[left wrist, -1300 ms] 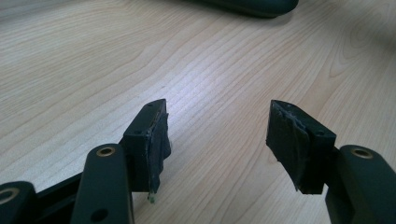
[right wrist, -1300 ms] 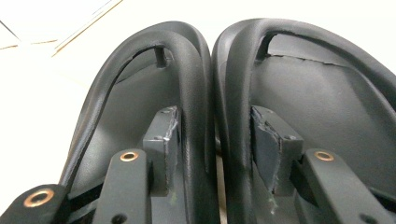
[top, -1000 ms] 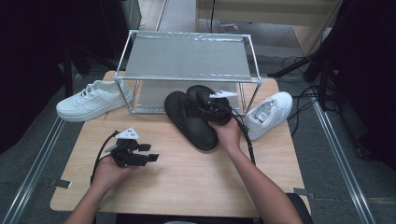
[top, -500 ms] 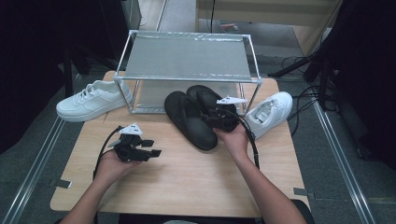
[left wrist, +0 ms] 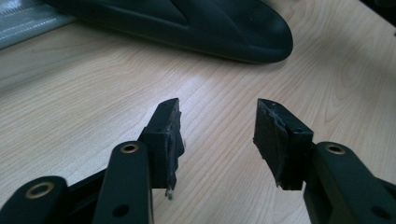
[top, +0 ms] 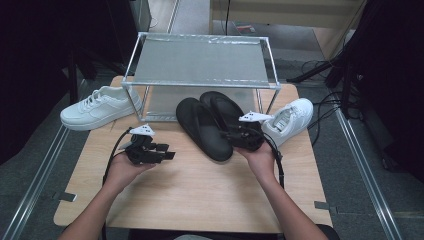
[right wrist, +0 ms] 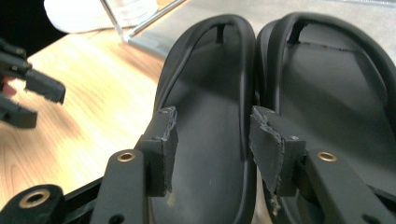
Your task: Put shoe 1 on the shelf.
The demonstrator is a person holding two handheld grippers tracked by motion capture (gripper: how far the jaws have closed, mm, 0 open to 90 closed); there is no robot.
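A: Where are the black flip-flops?
B: Tabletop centre, paired before the wire rack. Right tool, at four o'clock, straddles the left sandal's edge ungripped, aligning a grasp.
A: Left tool?
B: Eight o'clock, jaws just narrowing, empty.

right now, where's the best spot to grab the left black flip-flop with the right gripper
Probably the heel end of the left flip-flop, approached from the person's side. It lies flat, toe toward the rack, pressed against the other flip-flop, so its open heel rim is the freest edge. The right gripper already hovers over that sole with open jaws; the sole's full width may be too broad, so pinch the rim or a strap.
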